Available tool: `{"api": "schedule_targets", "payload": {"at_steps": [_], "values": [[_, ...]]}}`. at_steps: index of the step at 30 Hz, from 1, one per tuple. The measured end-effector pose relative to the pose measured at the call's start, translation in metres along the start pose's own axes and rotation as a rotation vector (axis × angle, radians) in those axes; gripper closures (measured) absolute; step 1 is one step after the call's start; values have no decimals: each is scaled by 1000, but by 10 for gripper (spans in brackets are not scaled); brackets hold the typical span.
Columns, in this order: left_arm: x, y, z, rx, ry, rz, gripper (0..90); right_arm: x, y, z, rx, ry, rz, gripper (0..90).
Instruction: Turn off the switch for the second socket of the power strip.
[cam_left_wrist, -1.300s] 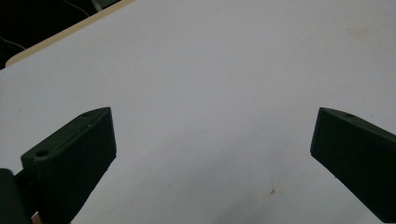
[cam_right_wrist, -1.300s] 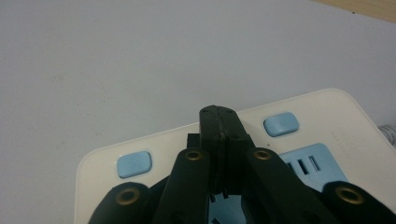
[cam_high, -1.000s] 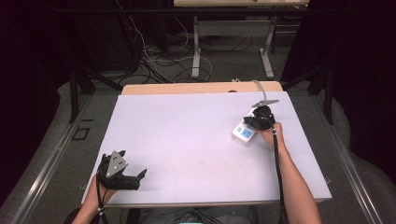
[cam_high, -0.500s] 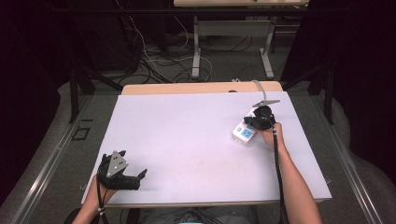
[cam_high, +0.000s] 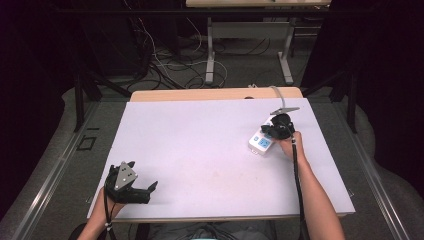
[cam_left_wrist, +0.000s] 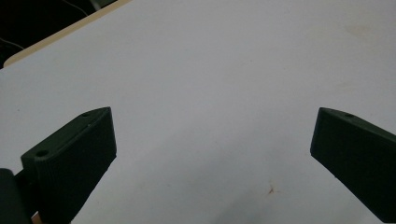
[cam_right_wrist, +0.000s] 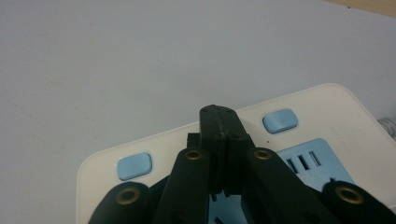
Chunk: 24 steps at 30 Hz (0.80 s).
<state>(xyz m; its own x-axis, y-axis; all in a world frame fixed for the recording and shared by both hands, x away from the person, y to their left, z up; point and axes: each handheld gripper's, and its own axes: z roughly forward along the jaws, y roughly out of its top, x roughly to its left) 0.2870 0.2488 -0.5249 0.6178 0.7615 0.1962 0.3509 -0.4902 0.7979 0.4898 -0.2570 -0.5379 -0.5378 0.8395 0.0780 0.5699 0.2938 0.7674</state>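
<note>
- High view: we see our left gripper (cam_high: 131, 184) at seven o'clock on the table (cam_high: 200, 135), jaws spread; our right gripper (cam_high: 278, 126) rests over the white power strip (cam_high: 260, 143) at three o'clock.
- Left gripper view: jaws wide apart over bare table.
- Right gripper view: jaws pressed together above the strip, between two blue buttons (cam_right_wrist: 134, 165).

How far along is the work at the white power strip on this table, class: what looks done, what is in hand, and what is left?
Done: the right gripper has reached the power strip, its jaws closed together over the strip's top. In hand: its tip sits between two blue buttons, touching neither; whether it grips anything is hidden. Left: any button press or plugging is not visible yet. The left gripper rests open on the white table.
</note>
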Motion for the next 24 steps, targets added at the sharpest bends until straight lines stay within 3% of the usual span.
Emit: {"api": "schedule_targets", "payload": {"at_steps": [24], "values": [[-1,0,1,3,0,5,1,5,1,1,19,-32,-22,900]]}}
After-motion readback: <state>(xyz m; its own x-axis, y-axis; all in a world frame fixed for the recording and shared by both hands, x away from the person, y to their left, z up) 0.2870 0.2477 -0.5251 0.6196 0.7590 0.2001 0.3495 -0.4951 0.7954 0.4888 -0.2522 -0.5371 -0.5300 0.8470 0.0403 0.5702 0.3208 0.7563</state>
